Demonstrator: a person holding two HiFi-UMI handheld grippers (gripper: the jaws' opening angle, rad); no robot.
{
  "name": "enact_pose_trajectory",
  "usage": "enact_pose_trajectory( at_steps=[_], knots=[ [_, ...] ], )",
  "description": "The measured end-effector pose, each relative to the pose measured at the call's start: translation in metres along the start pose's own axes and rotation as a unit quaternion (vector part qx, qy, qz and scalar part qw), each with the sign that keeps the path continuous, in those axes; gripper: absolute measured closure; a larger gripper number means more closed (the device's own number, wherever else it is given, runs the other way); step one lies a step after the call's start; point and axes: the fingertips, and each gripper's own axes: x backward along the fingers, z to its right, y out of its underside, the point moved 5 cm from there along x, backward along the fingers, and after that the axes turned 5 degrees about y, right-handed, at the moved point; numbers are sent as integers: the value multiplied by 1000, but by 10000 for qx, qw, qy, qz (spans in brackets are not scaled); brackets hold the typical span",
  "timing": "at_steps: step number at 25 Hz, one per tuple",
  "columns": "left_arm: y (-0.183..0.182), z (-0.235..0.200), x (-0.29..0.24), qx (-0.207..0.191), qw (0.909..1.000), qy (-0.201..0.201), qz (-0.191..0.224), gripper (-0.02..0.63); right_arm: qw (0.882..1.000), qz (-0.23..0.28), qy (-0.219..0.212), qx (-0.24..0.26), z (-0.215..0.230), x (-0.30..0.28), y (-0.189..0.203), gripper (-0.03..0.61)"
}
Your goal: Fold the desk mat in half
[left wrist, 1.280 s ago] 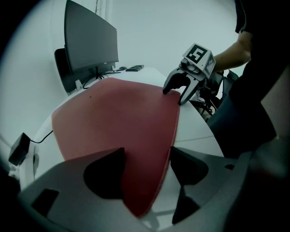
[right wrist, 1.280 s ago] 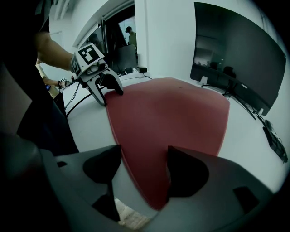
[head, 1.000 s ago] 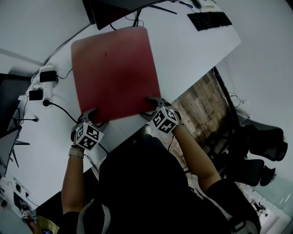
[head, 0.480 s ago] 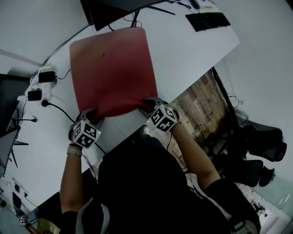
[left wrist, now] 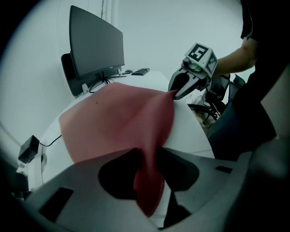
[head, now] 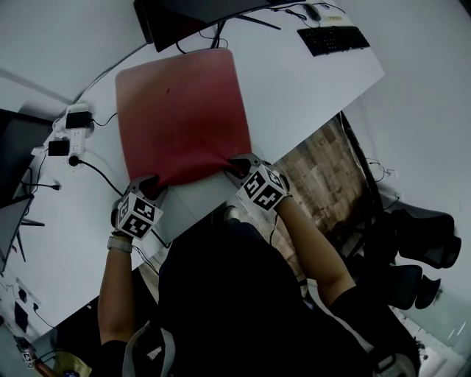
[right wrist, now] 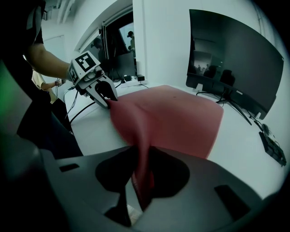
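A red desk mat (head: 180, 114) lies on the white desk (head: 294, 88), its near edge lifted off the surface. My left gripper (head: 151, 188) holds the mat's near left corner (left wrist: 147, 181), and its jaws are still closing on it. My right gripper (head: 235, 168) pinches the near right corner (right wrist: 142, 174), jaws also closing on the mat. In the left gripper view the mat (left wrist: 118, 122) rises in a fold toward the right gripper (left wrist: 188, 81). The right gripper view shows the mat (right wrist: 176, 118) stretched to the left gripper (right wrist: 97, 88).
A dark monitor (head: 184, 16) stands just beyond the mat's far edge. A black keyboard (head: 335, 37) lies at the far right of the desk. A power strip (head: 70, 140) with plugs and cables sits left of the mat. Office chairs (head: 419, 243) stand to the right, off the desk.
Both grippers have closed on the mat's near corners. The near edge has come up off the desk and moved slightly away from the desk's front edge.
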Motion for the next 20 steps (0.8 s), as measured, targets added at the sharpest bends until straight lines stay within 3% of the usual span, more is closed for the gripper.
enact_pose_trajectory(
  at_steps=[20],
  knots=[
    [-9,93,7,258,9994,-223,5,482,9986,95,-203,471,-24,53,43,486]
  ],
)
